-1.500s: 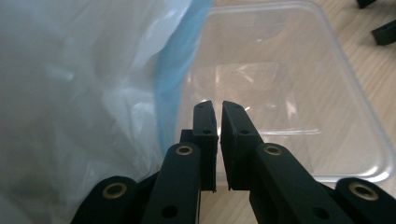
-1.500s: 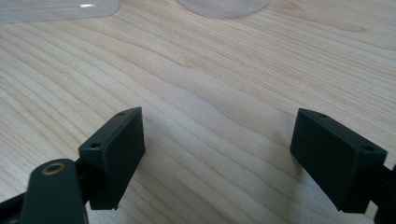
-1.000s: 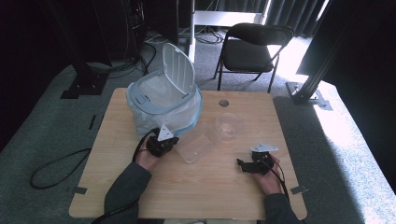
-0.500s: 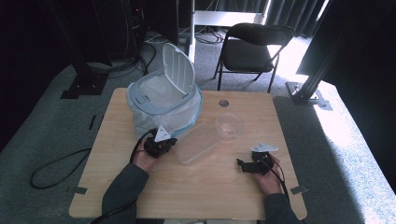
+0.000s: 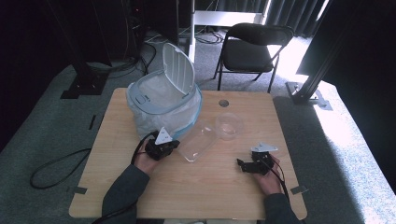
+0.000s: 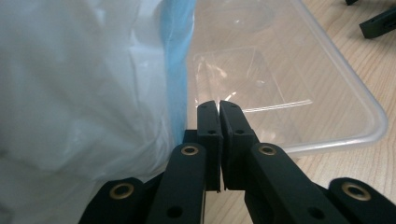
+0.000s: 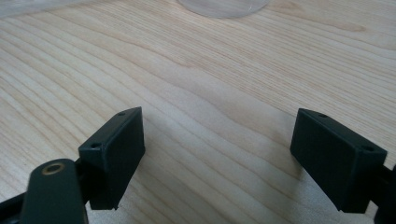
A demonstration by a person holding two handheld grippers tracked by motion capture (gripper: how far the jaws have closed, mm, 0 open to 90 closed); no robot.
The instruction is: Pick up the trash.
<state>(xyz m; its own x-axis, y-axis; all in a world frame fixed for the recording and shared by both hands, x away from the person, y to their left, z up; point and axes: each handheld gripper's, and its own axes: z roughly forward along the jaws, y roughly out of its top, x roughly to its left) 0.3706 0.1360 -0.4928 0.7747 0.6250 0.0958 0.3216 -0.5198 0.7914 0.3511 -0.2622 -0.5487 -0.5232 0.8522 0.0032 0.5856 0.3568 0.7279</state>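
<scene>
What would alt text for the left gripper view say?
Two black jaws nearly shut at the rim of a clear plastic container on a wooden table, with a white bin bag edged in blue at left.

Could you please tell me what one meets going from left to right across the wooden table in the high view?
Left black gripper → clear rectangular plastic container → clear round plastic bowl → right black gripper.

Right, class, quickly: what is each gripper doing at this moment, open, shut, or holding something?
Left gripper: shut, jaws together at the rim of the clear plastic container, nothing visibly between them.
Right gripper: open, above bare table, holding nothing.
</scene>
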